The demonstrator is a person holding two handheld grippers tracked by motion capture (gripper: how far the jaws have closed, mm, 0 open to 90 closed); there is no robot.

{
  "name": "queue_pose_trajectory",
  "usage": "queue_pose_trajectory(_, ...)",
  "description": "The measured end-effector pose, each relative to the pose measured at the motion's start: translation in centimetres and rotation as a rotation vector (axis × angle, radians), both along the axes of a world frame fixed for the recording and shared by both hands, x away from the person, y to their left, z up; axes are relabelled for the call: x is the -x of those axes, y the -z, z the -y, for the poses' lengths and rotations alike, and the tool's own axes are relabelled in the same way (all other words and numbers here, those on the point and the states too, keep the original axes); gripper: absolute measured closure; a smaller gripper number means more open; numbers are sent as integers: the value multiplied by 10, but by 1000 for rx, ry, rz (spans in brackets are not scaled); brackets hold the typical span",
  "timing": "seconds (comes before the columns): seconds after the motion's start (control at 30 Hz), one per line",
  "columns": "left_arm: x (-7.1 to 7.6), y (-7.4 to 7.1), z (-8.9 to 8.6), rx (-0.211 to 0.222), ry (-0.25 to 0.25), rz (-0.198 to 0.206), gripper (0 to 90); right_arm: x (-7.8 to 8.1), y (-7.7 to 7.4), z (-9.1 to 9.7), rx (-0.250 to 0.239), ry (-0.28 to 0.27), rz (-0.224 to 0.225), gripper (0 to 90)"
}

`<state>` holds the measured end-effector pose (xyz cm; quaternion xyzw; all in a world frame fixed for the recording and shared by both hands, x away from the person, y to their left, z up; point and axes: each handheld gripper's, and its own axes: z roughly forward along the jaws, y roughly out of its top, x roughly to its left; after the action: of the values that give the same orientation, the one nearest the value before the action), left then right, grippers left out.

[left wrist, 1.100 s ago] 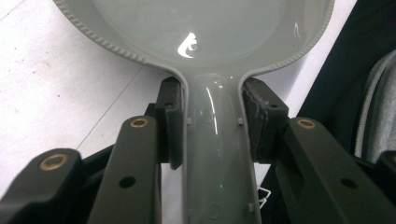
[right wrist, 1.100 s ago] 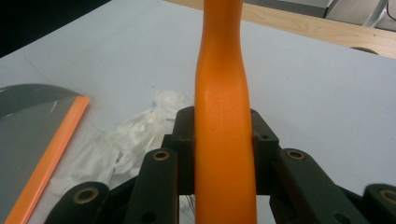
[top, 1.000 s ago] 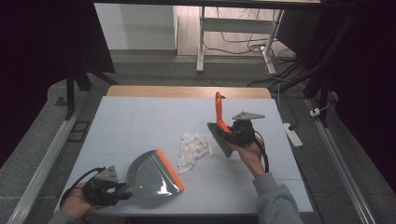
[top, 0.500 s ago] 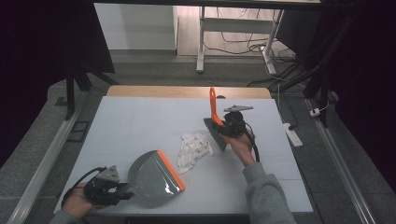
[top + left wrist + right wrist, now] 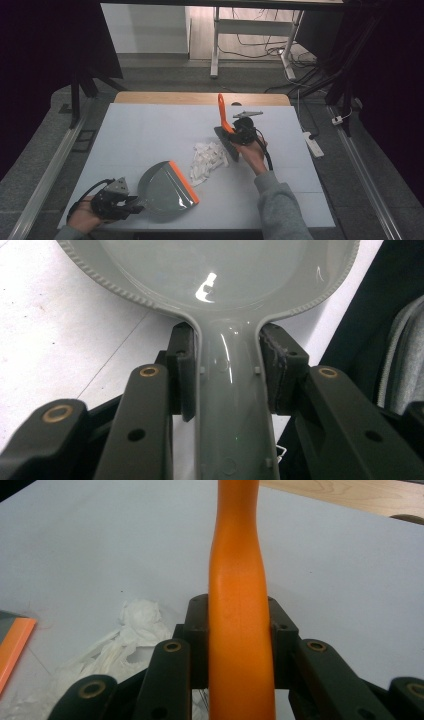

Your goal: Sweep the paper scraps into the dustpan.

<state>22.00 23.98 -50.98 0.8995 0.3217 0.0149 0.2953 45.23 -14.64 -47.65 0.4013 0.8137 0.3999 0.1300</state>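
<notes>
A grey dustpan [image 5: 165, 190] with an orange lip lies at the front left of the white table [image 5: 150, 130]. My left gripper [image 5: 131, 206] is shut on the dustpan's handle [image 5: 227, 405], its pads pressing both sides. A pile of crumpled white paper [image 5: 206, 159] lies just past the lip. My right gripper [image 5: 239, 131] is shut on the brush's orange handle [image 5: 240, 610], which stands upright. The dark brush head [image 5: 227, 146] rests at the right edge of the paper [image 5: 132, 630].
A wooden strip [image 5: 200, 98] runs along the table's far edge. Metal rails [image 5: 45, 175] flank the table on both sides. A white power strip [image 5: 314, 144] lies on the floor to the right, with a desk frame and cables behind.
My right hand has brought the brush leftward and a little lower, up against the paper pile. The left hand and dustpan have stayed where they were.
</notes>
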Motion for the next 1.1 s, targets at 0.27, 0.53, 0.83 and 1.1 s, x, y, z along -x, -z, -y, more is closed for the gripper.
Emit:
queue_pose_trajectory(0.27,0,0,0,0,0,0,616,0,4,-19,30,-38,-14,705)
queue_pose_trajectory(0.53,-1,1,1,4,-3,-4,616,6,7,-35,48,-74,-34,706)
queue_pose_trajectory(0.83,-1,1,1,6,-6,-6,616,22,7,-52,44,-136,-42,705)
queue_pose_trajectory(1.1,-1,1,1,6,-5,-6,616,33,9,-64,35,-188,-40,705)
